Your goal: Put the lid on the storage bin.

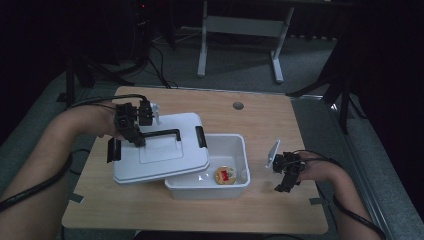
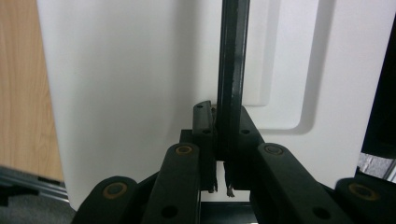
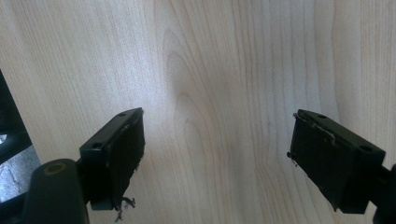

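- My left tongs are clamped shut on the black handle of the white lid; in the left gripper view the thin black bar runs straight up from between my jaws, pinched tight.
- The lid hangs from that grip, tilted, and sits half over the left part of the white box, so the box's right part lies open beside my left tongs.
- Inside the open part of the box, on its floor toward the near wall, lies one small round thing, yellow at the rim with red in the middle; I cannot tell what it is.
- The lid is a plain white rectangle with rounded corners and a shallow sunken panel under the handle; a black latch sits on the end to the right of my left tongs and another black latch on the end nearer my left wrist.
- My right tongs rest well apart from the box, off to its right, above the wooden table. Their jaws stand wide apart with nothing between them; the right gripper view shows bare pale wood grain in the gap.
- The box stands between my two tongs, closer to the left pair.
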`<state>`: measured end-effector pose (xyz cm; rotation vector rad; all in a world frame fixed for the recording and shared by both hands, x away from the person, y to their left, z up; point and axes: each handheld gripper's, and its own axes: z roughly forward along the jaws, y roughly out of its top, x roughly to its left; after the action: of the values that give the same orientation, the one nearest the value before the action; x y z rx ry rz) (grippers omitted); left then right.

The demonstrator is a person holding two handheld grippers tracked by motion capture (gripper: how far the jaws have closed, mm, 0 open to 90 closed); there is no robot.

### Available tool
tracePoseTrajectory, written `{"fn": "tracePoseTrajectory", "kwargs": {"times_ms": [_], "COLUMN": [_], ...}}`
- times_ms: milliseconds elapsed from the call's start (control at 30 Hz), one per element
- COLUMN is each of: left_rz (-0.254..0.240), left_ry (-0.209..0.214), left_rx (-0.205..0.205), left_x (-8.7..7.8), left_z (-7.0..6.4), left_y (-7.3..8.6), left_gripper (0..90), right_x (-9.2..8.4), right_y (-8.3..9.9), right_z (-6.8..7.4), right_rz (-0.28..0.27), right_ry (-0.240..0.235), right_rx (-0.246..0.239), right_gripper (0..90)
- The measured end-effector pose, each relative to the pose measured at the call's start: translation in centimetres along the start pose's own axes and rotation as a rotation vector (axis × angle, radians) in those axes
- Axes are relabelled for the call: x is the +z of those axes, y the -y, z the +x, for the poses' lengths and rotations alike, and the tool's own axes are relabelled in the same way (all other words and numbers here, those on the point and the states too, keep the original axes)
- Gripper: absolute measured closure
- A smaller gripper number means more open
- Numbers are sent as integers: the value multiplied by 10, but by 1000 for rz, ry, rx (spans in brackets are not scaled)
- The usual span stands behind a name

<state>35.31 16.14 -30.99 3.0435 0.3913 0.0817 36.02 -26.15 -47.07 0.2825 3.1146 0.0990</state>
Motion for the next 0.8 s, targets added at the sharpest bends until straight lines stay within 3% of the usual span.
{"fn": "tracePoseTrajectory", "kwargs": {"times_ms": [100, 333, 800], "left_rz": [-41, -21, -43], "left_ry": [11, 5, 21], "left_rx": [19, 52, 94], "left_x": [-1, 2, 18], "left_z": [0, -3, -5], "left_y": [-10, -36, -74], "left_gripper": [834, 834, 834], "right_x": [1, 3, 3], "right_y": [0, -2, 2], "right_z": [-1, 0, -1], "right_rz": [-1, -2, -9], "right_ry": [-2, -5, -4], "right_rx": [2, 1, 7], "right_gripper": [174, 174, 174]}}
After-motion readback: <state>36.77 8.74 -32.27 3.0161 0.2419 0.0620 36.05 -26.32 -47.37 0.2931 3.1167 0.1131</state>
